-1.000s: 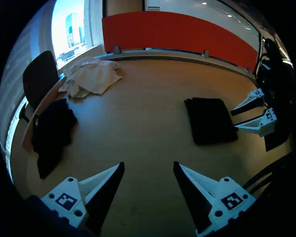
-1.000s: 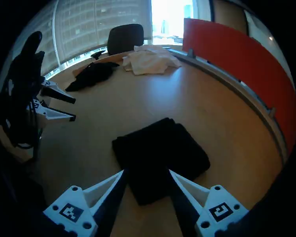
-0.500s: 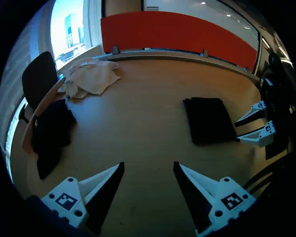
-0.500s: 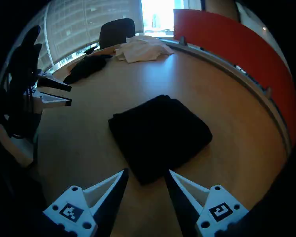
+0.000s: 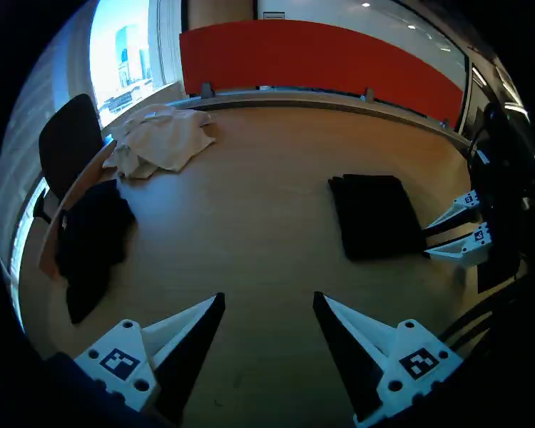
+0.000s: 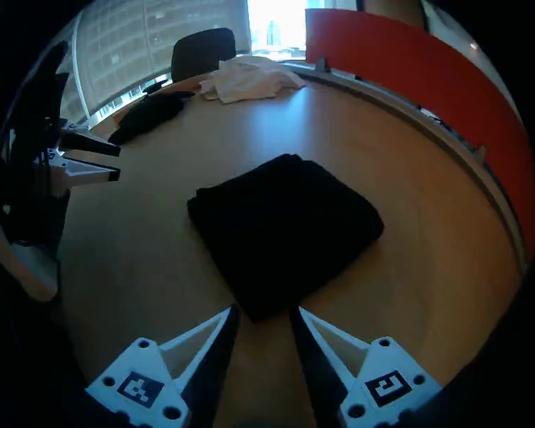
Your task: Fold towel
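While I look along the right gripper, its fingers stand apart with a narrow gap and clamp nothing; the near corner of the towel shows right at that gap, though I cannot tell whether the tips touch it. The towel is black, folded into a thick, roughly square pad, and lies flat on the wooden worktop, a little toward the panel side of the middle. Off to the side in this right gripper view I see the left gripper held over the worktop's edge, well apart from the towel. From the left gripper view, that gripper has its fingers wide apart over bare worktop, holding nothing. Farther out in that view the towel lies flat, with the right gripper just beside its edge. Beyond, a dark garment hangs crumpled over the worktop's rim near a chair, and a white cloth sits bunched at the far corner. In the right gripper view I see the same garment, white cloth and chair. A red panel runs along the far edge of the worktop, seen again at.
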{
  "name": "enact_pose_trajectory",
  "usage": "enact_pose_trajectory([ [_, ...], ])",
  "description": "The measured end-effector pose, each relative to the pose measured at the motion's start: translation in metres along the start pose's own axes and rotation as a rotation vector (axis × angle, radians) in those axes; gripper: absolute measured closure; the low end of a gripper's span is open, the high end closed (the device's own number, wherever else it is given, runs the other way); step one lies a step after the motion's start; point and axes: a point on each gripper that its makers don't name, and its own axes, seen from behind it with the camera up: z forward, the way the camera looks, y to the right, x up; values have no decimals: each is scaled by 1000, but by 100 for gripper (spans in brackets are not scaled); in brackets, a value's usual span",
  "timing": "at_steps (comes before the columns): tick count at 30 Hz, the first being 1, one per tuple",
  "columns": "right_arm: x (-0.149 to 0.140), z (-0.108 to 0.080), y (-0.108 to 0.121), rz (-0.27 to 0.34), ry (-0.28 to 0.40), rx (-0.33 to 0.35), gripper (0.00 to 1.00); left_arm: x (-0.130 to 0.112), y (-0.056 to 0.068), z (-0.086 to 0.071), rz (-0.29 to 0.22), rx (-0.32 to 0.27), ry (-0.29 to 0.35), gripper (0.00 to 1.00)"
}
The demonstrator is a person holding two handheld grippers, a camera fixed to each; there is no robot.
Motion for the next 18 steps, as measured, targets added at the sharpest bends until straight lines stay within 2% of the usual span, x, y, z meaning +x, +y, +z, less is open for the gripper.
enact_pose_trajectory([
  [11, -5, 0, 15, 22, 5, -49, 92, 3, 0, -1, 6, 0, 2, 8],
  [13, -5, -1, 17, 29, 7, -54, 95, 3, 0, -1, 7, -1, 4, 8],
  [18, -4, -5, 20, 37, 17, -54, 95, 3, 0, -1, 7, -4, 5, 8],
])
